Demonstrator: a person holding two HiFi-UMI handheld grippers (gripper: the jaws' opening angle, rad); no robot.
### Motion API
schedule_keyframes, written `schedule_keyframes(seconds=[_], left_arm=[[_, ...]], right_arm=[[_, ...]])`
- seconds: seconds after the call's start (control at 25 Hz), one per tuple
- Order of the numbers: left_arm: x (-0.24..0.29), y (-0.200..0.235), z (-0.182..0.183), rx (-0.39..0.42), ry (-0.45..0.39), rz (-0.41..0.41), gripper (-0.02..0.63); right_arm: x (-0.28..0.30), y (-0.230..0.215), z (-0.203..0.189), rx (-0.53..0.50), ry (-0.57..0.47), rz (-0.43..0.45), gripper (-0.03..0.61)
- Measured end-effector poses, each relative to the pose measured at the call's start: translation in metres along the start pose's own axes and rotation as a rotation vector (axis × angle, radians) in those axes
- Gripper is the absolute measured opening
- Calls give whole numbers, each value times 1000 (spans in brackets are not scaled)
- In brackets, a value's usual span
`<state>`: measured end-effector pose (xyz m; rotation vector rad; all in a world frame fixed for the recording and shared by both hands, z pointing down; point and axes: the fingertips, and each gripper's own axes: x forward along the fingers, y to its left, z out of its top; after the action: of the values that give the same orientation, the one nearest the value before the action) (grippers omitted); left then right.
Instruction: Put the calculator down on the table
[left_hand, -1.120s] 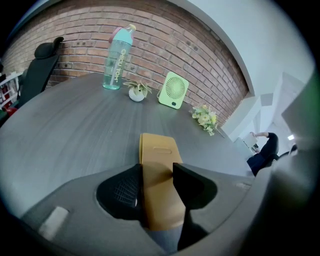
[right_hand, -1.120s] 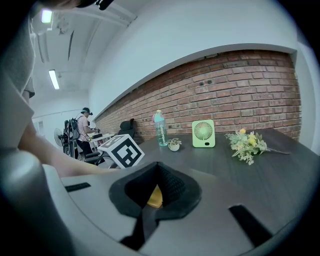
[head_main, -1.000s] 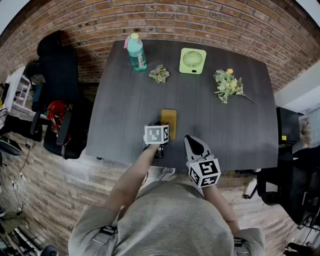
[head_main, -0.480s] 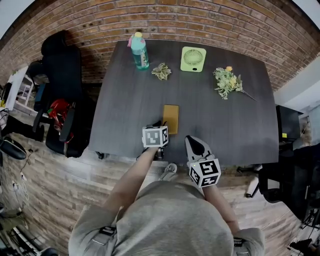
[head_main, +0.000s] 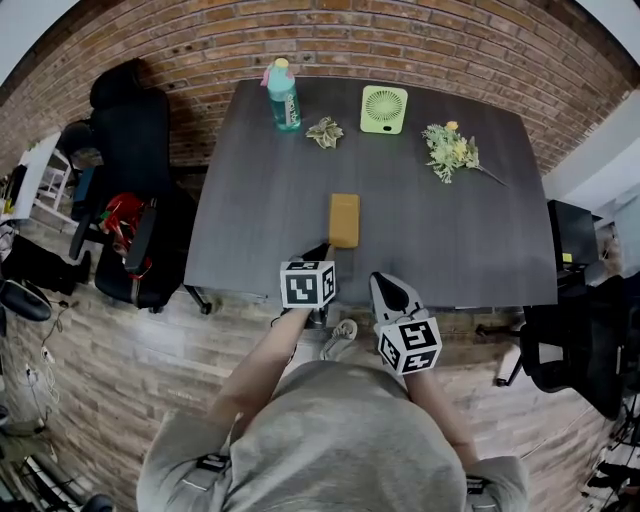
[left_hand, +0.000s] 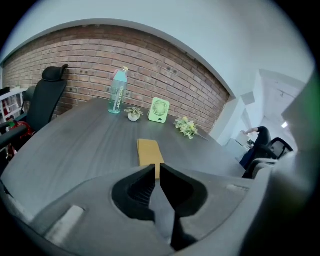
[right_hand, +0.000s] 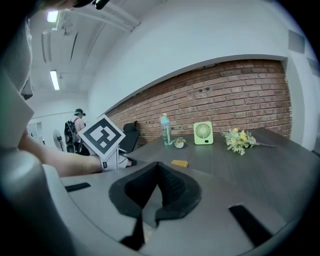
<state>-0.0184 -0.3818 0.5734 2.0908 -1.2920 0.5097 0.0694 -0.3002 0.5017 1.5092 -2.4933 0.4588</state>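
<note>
The calculator (head_main: 343, 220), a flat mustard-yellow slab, lies flat on the dark table (head_main: 250, 200), a little in from its near edge. In the left gripper view the calculator (left_hand: 149, 151) lies just beyond the jaw tips. My left gripper (head_main: 323, 253) hangs over the near edge, short of the calculator and clear of it. Its jaws are closing, down to a thin slit with nothing between them (left_hand: 157, 167). My right gripper (head_main: 385, 284) is to the right, off the table edge, shut and empty (right_hand: 157, 167). It sees the calculator (right_hand: 179, 163) farther off.
Along the table's far side stand a teal bottle (head_main: 283, 95), a small potted plant (head_main: 325, 132), a green fan (head_main: 384, 108) and a bunch of flowers (head_main: 452, 150). Black office chairs stand at the left (head_main: 120, 130) and at the right (head_main: 575, 350).
Both grippers have drawn back toward the person, past the table's near edge. The left gripper has come away from the calculator, which stays lying on the table.
</note>
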Motion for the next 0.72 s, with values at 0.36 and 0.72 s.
schedule_keyframes(seconds=[0.36, 0.72], left_arm=[[-59, -12, -33, 30, -33, -26, 31], [-112, -16, -74, 31, -46, -44, 29]], right_arm=[[-36, 33, -13, 0, -18, -16, 2], [-78, 67, -37, -3, -26, -32, 2]])
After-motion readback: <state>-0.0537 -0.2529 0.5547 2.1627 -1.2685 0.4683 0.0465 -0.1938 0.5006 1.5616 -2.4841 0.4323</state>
